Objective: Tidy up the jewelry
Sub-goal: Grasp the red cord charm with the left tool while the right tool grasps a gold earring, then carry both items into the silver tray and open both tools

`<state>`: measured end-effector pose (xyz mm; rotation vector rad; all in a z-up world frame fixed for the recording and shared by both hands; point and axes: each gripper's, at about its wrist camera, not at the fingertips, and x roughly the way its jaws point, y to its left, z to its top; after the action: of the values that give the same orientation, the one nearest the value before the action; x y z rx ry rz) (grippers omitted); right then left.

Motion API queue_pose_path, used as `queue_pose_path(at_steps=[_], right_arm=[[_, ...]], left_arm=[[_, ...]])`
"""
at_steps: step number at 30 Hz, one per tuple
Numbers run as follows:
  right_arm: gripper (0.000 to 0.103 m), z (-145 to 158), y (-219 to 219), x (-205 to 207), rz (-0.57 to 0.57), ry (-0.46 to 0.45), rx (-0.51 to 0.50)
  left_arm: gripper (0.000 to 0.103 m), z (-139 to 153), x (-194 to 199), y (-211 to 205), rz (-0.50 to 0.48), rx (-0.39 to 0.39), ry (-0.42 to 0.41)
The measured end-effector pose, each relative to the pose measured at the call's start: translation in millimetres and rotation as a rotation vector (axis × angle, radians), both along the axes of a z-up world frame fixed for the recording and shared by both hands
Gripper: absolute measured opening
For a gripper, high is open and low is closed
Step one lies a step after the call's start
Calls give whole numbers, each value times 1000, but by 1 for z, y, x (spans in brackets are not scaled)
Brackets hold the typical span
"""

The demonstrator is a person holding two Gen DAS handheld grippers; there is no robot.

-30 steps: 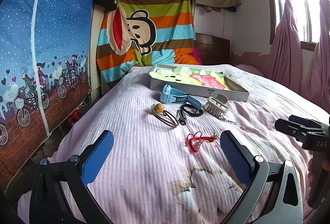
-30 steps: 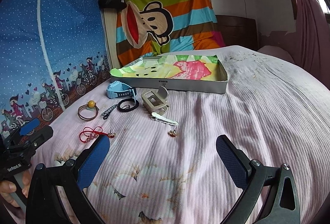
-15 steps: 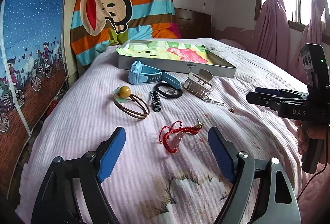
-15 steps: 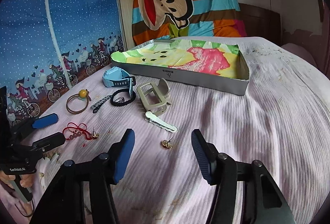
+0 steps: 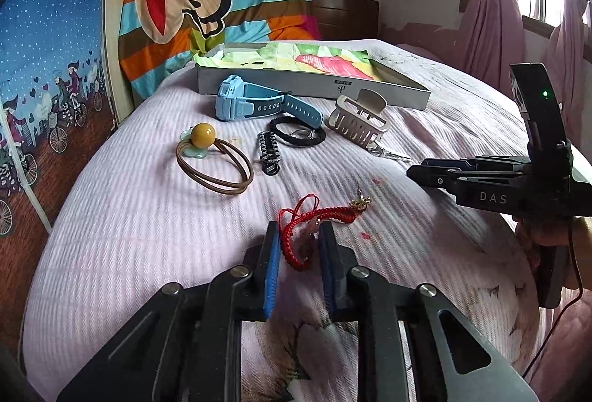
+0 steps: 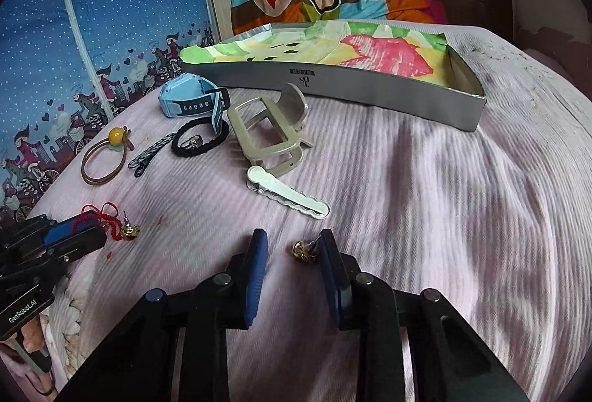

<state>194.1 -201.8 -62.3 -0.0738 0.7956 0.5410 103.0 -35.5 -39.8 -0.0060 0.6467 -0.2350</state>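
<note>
Jewelry lies on a pink bedspread. My left gripper (image 5: 299, 240) is low on the bed, its jaws narrowed around a red cord bracelet (image 5: 296, 235) without clearly pinching it; a gold earring (image 5: 360, 204) lies at the cord's far end. My right gripper (image 6: 290, 246) is narrowed around a second gold earring (image 6: 304, 251), which sits by the right pad with a gap on the left. Beyond lie a white hair clip (image 6: 286, 196), a beige claw clip (image 6: 272, 135), a blue watch (image 6: 190, 100), a black hair tie (image 6: 199, 141) and a brown band with a yellow bead (image 6: 105, 157).
A shallow grey box (image 6: 370, 93) lined with colourful paper sits at the far side of the bed. A small braided black strap (image 5: 269, 152) lies beside the hair tie. The bed's left edge drops beside a blue patterned wardrobe (image 5: 40, 43). Pink curtains (image 5: 492, 17) hang at right.
Both grippers moved forward and down to the bed and narrowed from wide open: the left around the red bracelet, the right around the gold earring.
</note>
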Motion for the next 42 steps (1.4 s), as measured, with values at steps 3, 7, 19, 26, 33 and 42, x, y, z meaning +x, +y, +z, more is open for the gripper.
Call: queue_pose_path(at_steps=[3, 7, 19, 26, 33, 42], right_arm=[[13, -1, -4, -2, 11, 34, 40], [13, 0, -1, -10, 35, 24, 36], [13, 25, -4, -27, 90, -78, 96], [13, 52, -3, -21, 101, -196, 100], [13, 77, 2, 35, 54, -270, 156], [13, 68, 13, 117, -3, -218, 163]], left_arm=[[6, 2, 0, -1, 8, 1, -2], [6, 7, -4, -3, -8, 10, -14], [6, 35, -1, -22, -54, 24, -95], [6, 57, 25, -21, -34, -18, -100], [6, 77, 76, -16, 17, -32, -101], [6, 89, 164, -8, 58, -30, -41]])
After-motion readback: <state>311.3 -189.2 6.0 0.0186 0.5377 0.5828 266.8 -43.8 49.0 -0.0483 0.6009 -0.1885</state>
